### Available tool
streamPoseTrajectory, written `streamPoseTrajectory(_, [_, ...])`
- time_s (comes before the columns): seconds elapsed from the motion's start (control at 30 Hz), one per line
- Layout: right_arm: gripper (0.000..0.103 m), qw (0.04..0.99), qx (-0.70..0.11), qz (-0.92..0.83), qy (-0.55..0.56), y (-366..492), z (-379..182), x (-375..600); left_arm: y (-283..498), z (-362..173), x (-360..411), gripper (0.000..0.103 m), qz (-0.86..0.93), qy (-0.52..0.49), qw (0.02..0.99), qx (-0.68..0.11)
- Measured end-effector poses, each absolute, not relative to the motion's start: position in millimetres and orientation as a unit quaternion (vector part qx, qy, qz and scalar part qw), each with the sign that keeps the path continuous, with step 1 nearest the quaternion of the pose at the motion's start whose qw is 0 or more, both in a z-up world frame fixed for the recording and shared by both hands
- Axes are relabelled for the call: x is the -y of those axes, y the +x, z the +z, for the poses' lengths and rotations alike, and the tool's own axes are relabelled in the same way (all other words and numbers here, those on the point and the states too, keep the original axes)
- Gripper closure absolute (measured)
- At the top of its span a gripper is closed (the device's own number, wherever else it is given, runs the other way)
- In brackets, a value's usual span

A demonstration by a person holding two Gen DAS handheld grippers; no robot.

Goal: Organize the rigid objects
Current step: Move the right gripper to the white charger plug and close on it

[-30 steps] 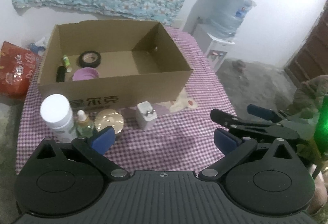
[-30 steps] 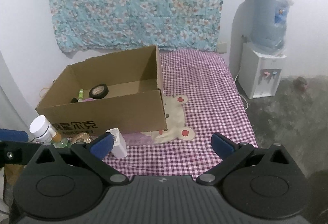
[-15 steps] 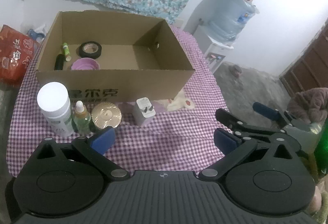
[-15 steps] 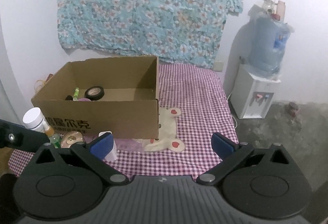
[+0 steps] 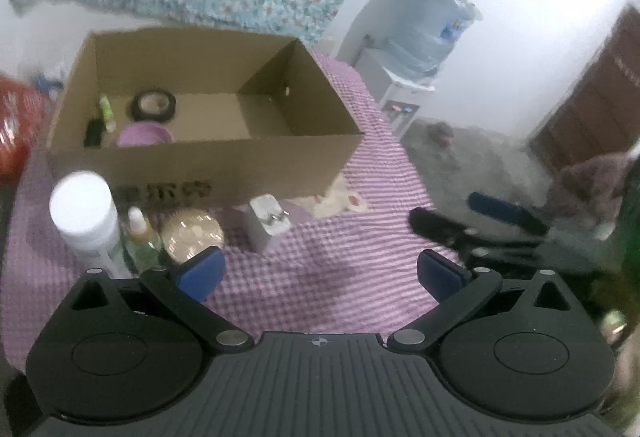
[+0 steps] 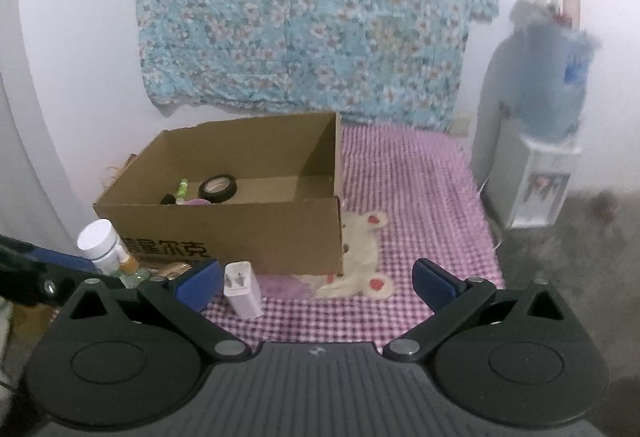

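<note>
Item under consideration: white plug-in charger (image 5: 267,221), standing upright on the purple checked cloth (image 5: 320,277) just in front of the cardboard box (image 5: 200,165), its two prongs facing up and toward me, its long axis vertical. From my left gripper (image 5: 320,271) it lies ahead and slightly left of the midline between the fingers; from my right gripper (image 6: 320,279) the same charger (image 6: 242,289) sits ahead and left, just beside the left fingertip. Both grippers: fingers spread wide, holding nothing. Other loose stock, in a row left of the charger in front of the box: white-capped bottle (image 5: 86,213), small green dropper bottle (image 5: 138,233), round gold tin (image 5: 192,237). These lie well to the left of my left gripper's line and are partly hidden behind its left finger. Already in the box: black tape roll (image 5: 153,104), purple lid or dish (image 5: 145,135), a green tube (image 5: 106,113) and a dark item I cannot identify. I judge the charger the nearest candidate for either hand, the right one being almost alongside it; a small leftward shift would centre it. Its narrow faces should go between the pads, since the upright body looks liable to topple if nudged from one side. The box opening lies directly beyond it.
</note>
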State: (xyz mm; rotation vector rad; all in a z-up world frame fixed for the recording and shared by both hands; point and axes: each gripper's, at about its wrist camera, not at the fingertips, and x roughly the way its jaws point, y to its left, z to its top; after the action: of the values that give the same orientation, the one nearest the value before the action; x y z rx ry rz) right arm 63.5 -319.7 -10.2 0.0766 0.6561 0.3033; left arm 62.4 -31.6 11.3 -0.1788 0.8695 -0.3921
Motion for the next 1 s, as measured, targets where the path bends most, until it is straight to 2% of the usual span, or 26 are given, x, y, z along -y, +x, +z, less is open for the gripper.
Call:
streamPoseTrajectory(0.13, [0.0,0.928,-0.331,0.16,0.062,72,-20,332,68,-1,49,0.0,-0.17,-0.011,0.894,-0.414])
streamPoseTrajectory(0.33, [0.003,0.904,-0.368,0.192,0.099,100,-37,340,80,-23,71,0.003,-0.171,0.048,0.9,-0.398])
streamPoseTrajectory(0.47, [0.011,0.88,-0.394,0.229,0.134,123,-46,334,89,-37,82,0.011,-0.171,0.078,0.9,-0.393])
streamPoseTrajectory(0.53, [0.016,0.867,-0.409,0.242,0.148,135,-52,329,95,-43,86,0.017,-0.167,0.091,0.9,-0.392])
streamPoseTrajectory(0.57, [0.023,0.858,-0.421,0.248,0.157,141,-58,325,98,-46,87,0.023,-0.166,0.095,0.9,-0.392])
streamPoseTrajectory(0.7, [0.034,0.833,-0.451,0.261,0.188,162,-72,312,109,-54,88,0.031,-0.161,0.098,0.897,-0.4])
streamPoseTrajectory(1.0, [0.043,0.783,-0.504,0.274,0.24,200,-98,296,126,-66,92,0.042,-0.166,0.091,0.886,-0.424])
